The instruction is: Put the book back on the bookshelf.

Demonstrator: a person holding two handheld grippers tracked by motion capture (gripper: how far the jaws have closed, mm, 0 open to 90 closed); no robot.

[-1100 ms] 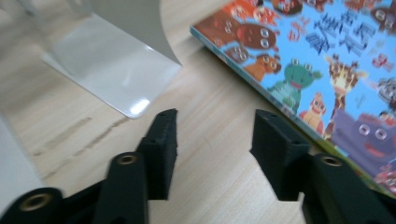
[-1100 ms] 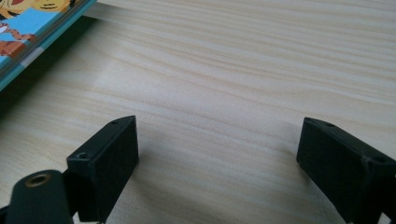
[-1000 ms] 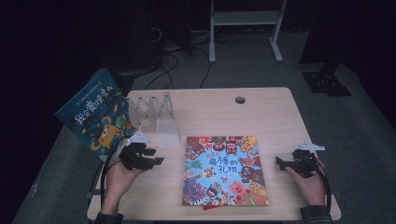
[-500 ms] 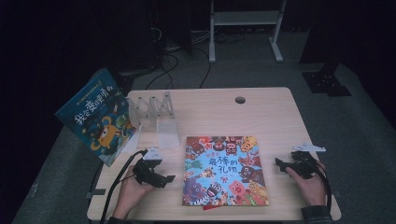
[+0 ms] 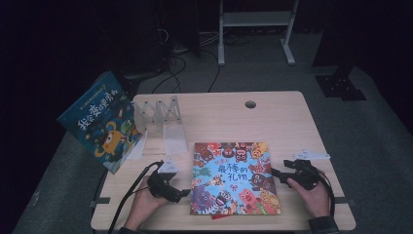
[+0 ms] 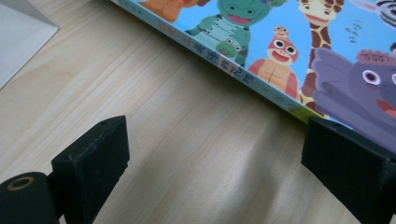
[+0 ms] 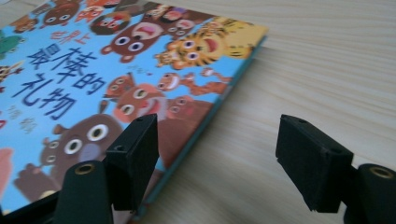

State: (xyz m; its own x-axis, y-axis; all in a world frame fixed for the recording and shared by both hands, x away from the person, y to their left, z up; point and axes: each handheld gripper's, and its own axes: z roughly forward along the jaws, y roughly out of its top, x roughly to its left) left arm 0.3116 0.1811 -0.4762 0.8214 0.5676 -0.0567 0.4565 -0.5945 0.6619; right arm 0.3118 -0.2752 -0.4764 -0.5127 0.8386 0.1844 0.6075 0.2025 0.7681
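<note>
Wooden table [image 5: 272, 117] carries clear rack [image 5: 158, 114], leaning book [image 5: 100, 122], flat picture book [image 5: 234, 178].

Recording studio or lab, arranged for tabletop capture.

A pale wooden table [image 5: 272, 117] with a cable hole [image 5: 250, 104] is set on grey carpet [image 5: 370, 131] and ringed by darkness. Beyond the left gripper [image 5: 181, 194], loose cables [image 5: 180, 68] and a white metal stand [image 5: 255, 29] are seen against black surroundings.

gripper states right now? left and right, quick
Left gripper: open, holding nothing, jaws just opened by the picture book.
Right gripper: open, jaws closing, straddling the book's edge.
</note>
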